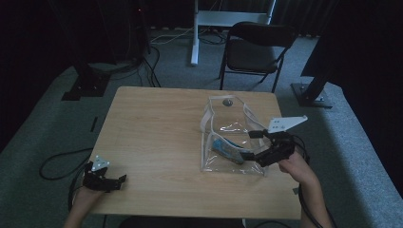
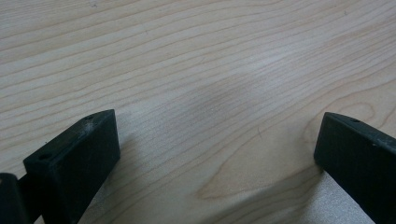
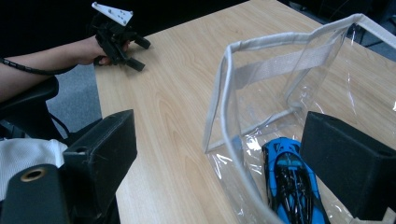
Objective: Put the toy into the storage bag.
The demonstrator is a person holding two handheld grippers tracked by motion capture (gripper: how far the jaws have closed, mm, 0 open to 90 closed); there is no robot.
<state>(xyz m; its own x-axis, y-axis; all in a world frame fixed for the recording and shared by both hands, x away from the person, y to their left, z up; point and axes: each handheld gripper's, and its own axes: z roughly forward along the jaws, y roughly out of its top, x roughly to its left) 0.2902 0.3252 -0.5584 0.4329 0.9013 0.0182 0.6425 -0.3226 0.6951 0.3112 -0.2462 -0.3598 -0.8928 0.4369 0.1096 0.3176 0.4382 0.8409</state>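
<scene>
Right gripper [image 1: 251, 145]: gaping wide, gripping nothing, one jaw reaching inside the clear bag [image 3: 280, 88], right beside the car.
Toy car [image 3: 293, 186]: blue, lying inside the bag.
Left gripper [image 1: 115, 179]: spreading wide over bare table [image 2: 196, 70], far from the bag.

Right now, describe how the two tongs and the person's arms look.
Both tongs are black with two blocky, flat-faced jaws that have small holes near the tips. The left tongs carry a small pale three-cornered plate; the right tongs carry a larger white one with small holes. A dark cable trails from each. The forearms are bare; no sleeve shows at either wrist.
</scene>
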